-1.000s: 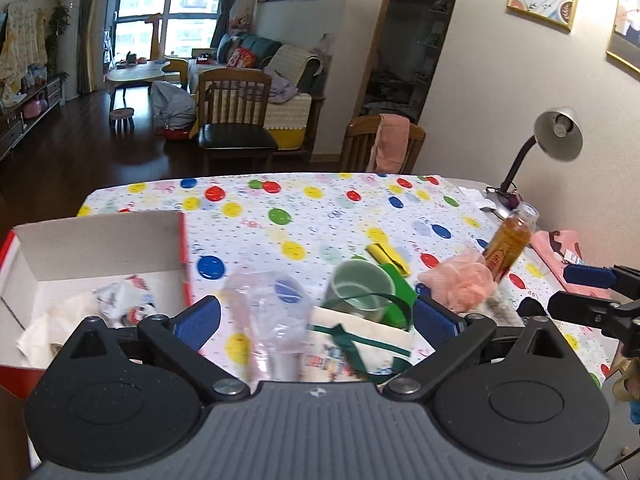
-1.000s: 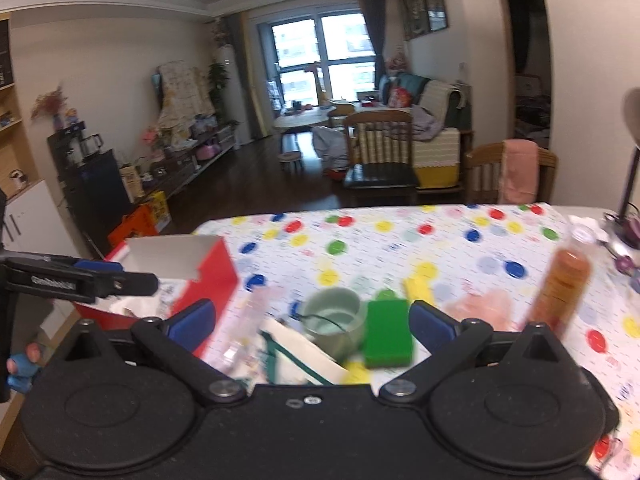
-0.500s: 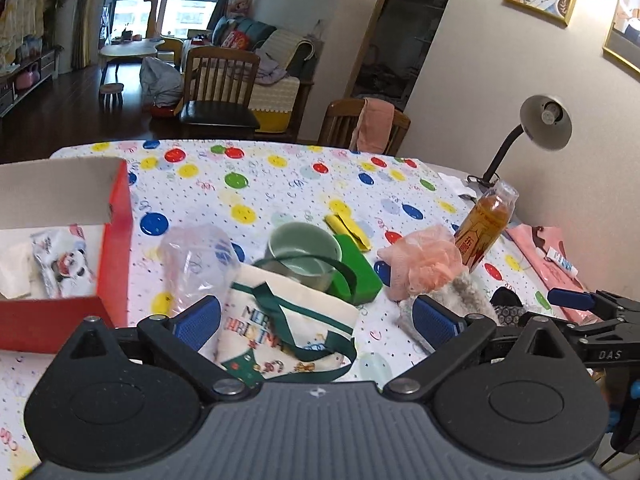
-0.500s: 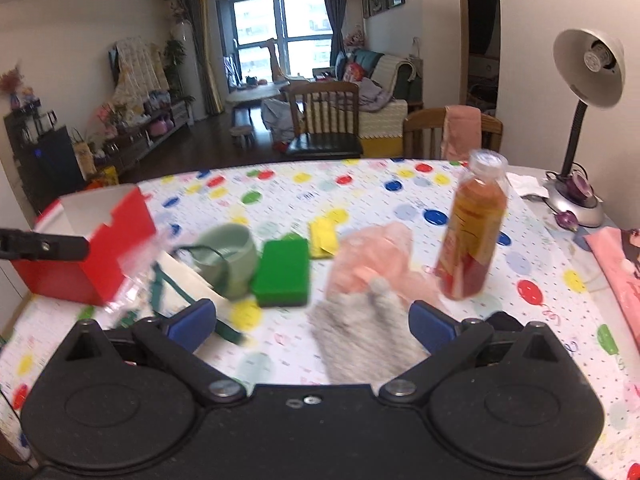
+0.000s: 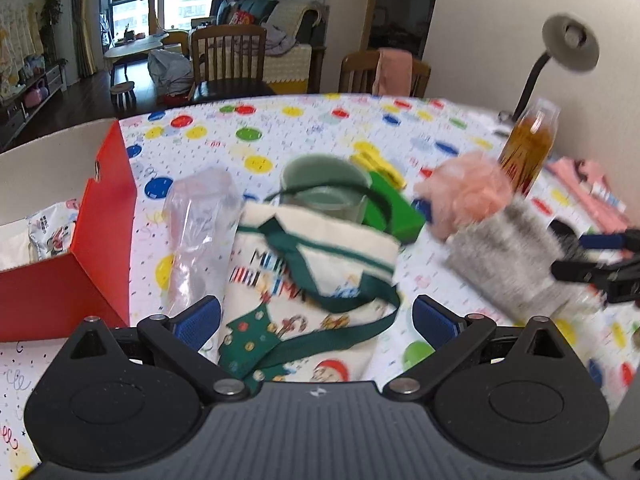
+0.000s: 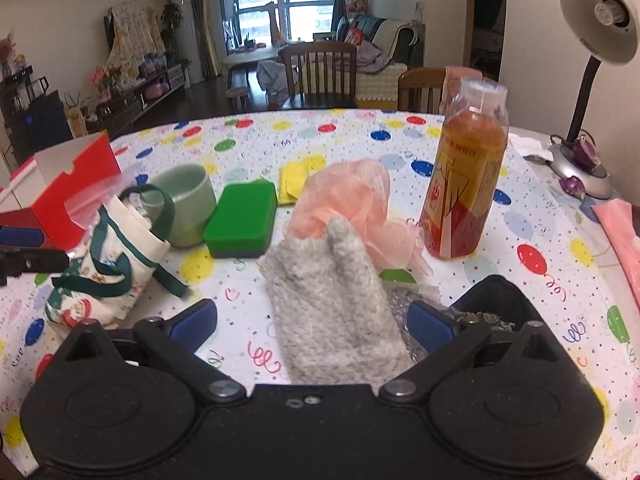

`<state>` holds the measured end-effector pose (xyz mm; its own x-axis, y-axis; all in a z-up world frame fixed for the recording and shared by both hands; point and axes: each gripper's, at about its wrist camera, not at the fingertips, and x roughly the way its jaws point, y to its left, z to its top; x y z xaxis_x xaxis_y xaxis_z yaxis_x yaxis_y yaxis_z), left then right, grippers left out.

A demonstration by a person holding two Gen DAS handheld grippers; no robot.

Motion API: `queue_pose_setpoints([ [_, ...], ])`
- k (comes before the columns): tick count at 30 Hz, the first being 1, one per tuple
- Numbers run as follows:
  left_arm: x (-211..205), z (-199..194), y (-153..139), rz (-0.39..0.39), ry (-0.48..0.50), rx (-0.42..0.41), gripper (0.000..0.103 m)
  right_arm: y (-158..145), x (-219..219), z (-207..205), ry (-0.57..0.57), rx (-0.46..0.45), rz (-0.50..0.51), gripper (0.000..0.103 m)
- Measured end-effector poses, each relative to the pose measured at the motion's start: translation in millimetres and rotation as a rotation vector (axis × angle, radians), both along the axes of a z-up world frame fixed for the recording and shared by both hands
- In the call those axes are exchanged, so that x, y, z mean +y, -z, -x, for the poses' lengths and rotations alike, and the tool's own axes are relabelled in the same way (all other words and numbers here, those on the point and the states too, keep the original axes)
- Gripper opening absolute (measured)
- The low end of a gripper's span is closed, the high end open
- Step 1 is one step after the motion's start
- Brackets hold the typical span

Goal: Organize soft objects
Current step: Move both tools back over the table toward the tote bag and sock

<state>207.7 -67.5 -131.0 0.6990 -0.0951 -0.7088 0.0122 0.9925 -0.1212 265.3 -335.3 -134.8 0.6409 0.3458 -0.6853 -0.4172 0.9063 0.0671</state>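
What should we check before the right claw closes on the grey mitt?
1. Right claw open: ok.
2. Grey mitt between its fingers: ok.
3. Pink mesh puff touches the mitt's far end, may drag along: not ok.
4. Bottle upright, clear of the fingers: ok.
5. Left claw open over the Christmas bag, apart from the mitt: ok.
6. Red box open for drop-off: ok.

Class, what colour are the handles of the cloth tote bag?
Dark green, clearest in the left wrist view.
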Motion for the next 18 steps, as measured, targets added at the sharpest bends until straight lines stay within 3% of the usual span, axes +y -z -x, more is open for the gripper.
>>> queue_pose_setpoints([
  [8,-4.9,-5.1,31.0,-0.094,0.016,0.056,0.103,15.5,0.6,-14.1,-0.01,0.001,0.068,0.099],
  [18,-17.9,-23.3,49.8,-0.171,0.026,0.074,0.103,24.0,17.4,-27.1,-0.061,-0.019,0.146,0.096],
])
